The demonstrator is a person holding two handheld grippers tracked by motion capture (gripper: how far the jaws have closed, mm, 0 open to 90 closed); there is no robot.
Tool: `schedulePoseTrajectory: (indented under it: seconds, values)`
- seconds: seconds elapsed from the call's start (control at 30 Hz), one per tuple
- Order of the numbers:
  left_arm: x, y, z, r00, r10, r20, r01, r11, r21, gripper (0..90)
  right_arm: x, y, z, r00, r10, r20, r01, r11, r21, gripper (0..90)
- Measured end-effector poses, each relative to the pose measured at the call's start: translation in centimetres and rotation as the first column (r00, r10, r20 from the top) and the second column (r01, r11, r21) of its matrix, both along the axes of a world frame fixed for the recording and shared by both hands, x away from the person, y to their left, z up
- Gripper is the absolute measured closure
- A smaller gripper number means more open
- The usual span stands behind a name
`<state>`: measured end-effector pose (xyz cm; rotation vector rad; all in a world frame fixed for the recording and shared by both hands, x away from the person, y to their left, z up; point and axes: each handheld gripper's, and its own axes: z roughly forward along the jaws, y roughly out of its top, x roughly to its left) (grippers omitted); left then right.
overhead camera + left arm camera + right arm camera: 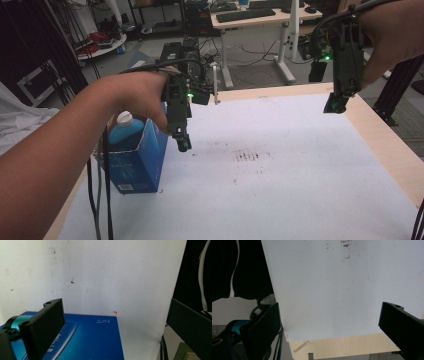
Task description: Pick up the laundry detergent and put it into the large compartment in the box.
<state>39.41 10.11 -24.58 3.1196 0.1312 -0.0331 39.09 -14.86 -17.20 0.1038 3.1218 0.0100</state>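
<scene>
Left forearm (45, 165): nearest the high camera, entering from the bottom left corner and rising toward the left hand (137, 92).

Left tool (183, 142): held in that hand above the left part of the surface, jaws pointing down, a green light lit on its body. In the left gripper view its two black jaws stand wide apart with nothing between them; the blue box lies under the left jaw.

Blue box (140, 160): an open-topped carton with white print, standing at the left edge of the surface, just beside and below the left tool. The left gripper view shows one printed blue face (92, 340).

Bottle (122, 131): blue, with a white cap, upright inside the box, its top rising above the rim.

Right tool (334, 106): held high by the right hand (395, 37) over the far right corner of the surface, well apart from the box. The right gripper view shows its jaws spread, empty, above the white sheet's edge.

Surface (390, 150): light wood, covered by a white sheet (280, 200) bearing a patch of small dark marks (247, 156) near the middle.

Black cables (100, 200): hanging at the surface's left edge.

Background: a desk with a keyboard (245, 15).
</scene>
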Motion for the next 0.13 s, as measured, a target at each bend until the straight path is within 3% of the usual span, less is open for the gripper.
schedulePoseTrajectory:
  seconds: [0.13]
  values:
    - [0.05, 0.0, 0.01, 1.0, 0.002, -0.003, -0.002, 1.0, -0.002, 1.6, -0.11, -0.01, -0.01, 1.0, -0.001, -0.001, 0.001, 1.0, -0.001, 3.3]
